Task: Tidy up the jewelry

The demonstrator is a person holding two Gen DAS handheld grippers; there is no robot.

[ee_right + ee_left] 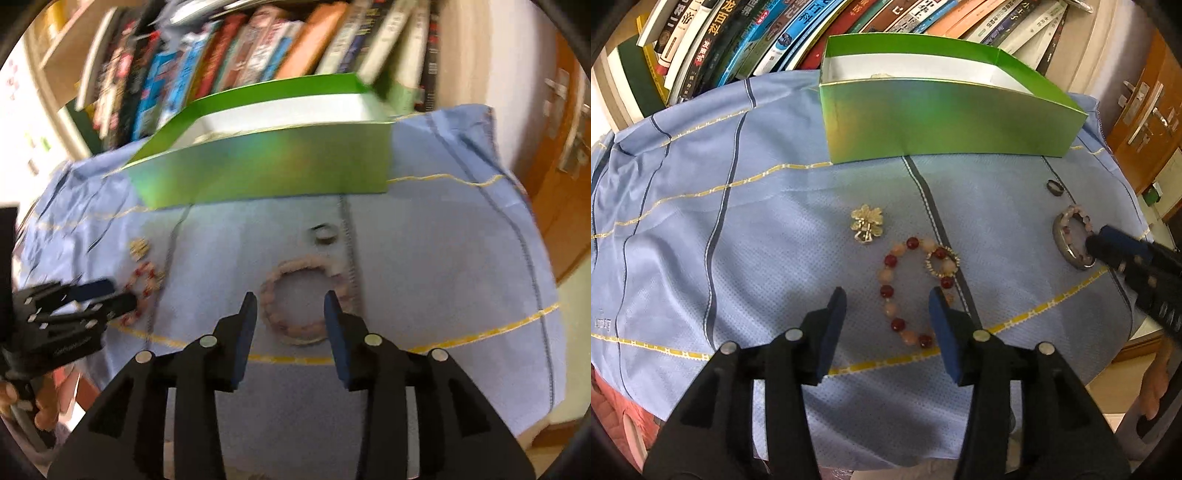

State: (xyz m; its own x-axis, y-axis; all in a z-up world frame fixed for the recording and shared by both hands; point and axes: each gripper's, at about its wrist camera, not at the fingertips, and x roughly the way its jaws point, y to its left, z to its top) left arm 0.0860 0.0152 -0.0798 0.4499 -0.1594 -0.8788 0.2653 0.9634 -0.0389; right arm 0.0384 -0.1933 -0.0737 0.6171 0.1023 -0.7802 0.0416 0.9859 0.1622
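Jewelry is lying loose on the blue cloth, and you are lining up two pickups. Your left gripper is standing wide, its fingers straddling the red-and-peach bead bracelet; the gold flower brooch is sitting just ahead of the jaws. Your right gripper is also wide, framing the pink bead bracelet — the small dark ring is lying beyond. Next, you probably need to lower, pinch the beads, then carry them ahead to the green box.

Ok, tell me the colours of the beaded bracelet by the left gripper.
The bracelet alternates dark red and pale peach-pink beads; clearest in the left wrist view.
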